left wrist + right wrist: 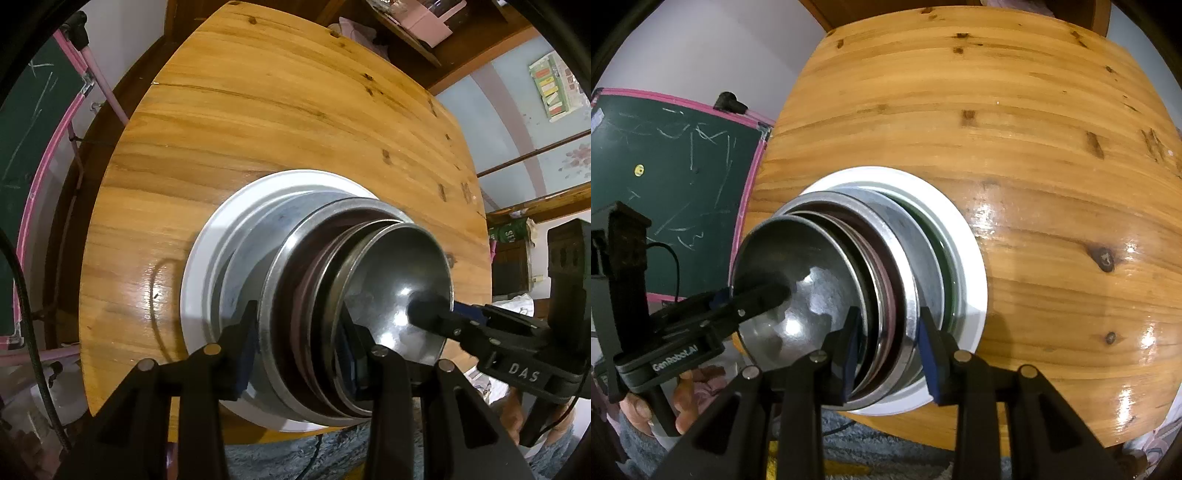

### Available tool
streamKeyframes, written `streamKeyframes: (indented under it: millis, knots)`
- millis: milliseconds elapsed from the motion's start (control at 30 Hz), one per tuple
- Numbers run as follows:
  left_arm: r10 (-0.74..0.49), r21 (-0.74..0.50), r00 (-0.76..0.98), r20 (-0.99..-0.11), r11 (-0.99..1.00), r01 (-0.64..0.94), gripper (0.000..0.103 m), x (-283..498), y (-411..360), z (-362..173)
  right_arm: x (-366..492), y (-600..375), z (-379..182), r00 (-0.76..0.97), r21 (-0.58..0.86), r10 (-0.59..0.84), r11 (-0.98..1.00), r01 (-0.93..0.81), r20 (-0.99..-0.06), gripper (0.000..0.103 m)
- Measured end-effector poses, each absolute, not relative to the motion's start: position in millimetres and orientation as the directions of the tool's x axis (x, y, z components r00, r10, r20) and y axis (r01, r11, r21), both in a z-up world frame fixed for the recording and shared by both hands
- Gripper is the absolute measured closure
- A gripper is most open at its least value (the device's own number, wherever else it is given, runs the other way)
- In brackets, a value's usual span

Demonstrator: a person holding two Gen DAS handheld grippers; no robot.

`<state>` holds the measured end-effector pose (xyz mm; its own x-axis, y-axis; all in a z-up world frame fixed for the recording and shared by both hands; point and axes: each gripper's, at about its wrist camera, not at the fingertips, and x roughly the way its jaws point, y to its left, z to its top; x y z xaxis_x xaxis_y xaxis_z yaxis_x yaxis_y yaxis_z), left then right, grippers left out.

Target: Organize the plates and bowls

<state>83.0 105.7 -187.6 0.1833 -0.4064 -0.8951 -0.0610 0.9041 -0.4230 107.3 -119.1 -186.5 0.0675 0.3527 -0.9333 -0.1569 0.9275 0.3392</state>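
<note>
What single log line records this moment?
scene: bowls nested on plate, on table | left gripper: straddles bowl rims | right gripper: straddles opposite rims | grip: unclear

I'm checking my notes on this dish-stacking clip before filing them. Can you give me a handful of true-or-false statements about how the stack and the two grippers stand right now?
1. The stack sits on a wooden table. True.
2. The bottom piece is a white plate. True.
3. The topmost piece is a blue ceramic mug. False: it is a shiny metal bowl.
4. The left gripper hangs clear of the dishes. False: its jaws straddle the near rims of the stack.
5. The right gripper has its jaws on either side of the stack's rims. True.
6. The stack stands at the table's far edge. False: it sits at the near edge, by the person.
</note>
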Motion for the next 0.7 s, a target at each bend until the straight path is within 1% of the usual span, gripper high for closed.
streamKeyframes:
  millis: [33, 100, 167, 200, 267, 500, 700]
  knots:
    - [-0.418, -0.436, 0.186, -0.889, 0.898, -0.065, 0.06, 83.4, 107.4, -187.2, 106.9, -118.8, -187.3, 0.064, 0.336, 0.349, 0.929, -0.156, -0.935, 0.071]
    - [-0.426, -0.446, 0.193, -0.884, 0.892, -0.074, 0.046, 83.4, 109.2, -186.0, 106.7, -118.7, -188.6, 0.057, 0.335, 0.347, 0.929, -0.157, -0.936, 0.071]
    - [-0.404, -0.43, 0.218, -0.888, 0.899, -0.082, 0.038, 83.0, 111.4, -181.2, 106.1, -120.3, -186.9, 0.066, 0.337, 0.35, 0.929, -0.157, -0.934, 0.069]
    - [-0.389, -0.417, 0.23, -0.892, 0.905, -0.084, 0.036, 82.7, 112.1, -178.3, 105.8, -120.7, -185.1, 0.073, 0.339, 0.353, 0.927, -0.159, -0.933, 0.068]
    - [-0.382, -0.412, 0.242, -0.892, 0.908, -0.083, 0.035, 82.1, 112.9, -173.6, 104.3, -121.7, -180.7, 0.09, 0.343, 0.361, 0.925, -0.165, -0.928, 0.065]
    - [-0.354, -0.386, 0.287, -0.89, 0.92, -0.062, 0.033, 77.2, 108.1, -153.2, 95.5, -128.5, -165.1, 0.146, 0.331, 0.358, 0.926, -0.182, -0.922, 0.065]
    - [-0.3, -0.337, 0.344, -0.89, 0.94, -0.053, 0.032, 69.4, 105.7, -133.5, 86.1, -136.3, -153.6, 0.181, 0.33, 0.363, 0.925, -0.189, -0.914, 0.065]
